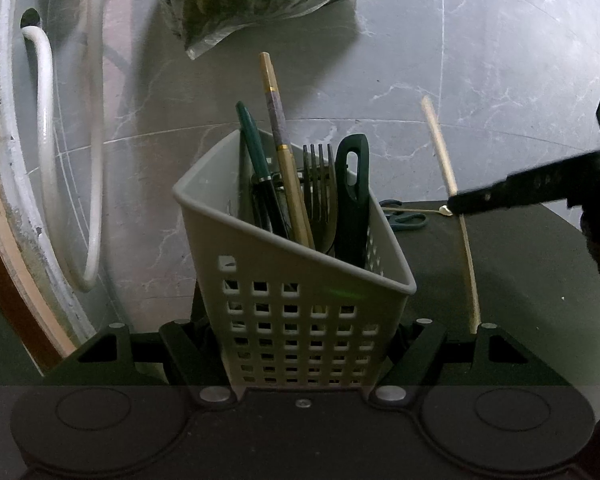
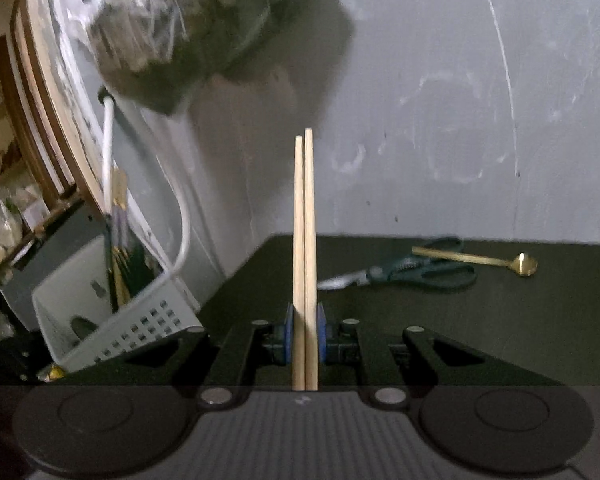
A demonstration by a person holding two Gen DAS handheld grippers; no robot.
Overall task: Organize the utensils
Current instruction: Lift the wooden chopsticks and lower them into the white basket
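On a dark table, the right tongs clamp a pair of chopsticks upright, while the left tongs grip the caddy of utensils; scissors and spoon lie behind.
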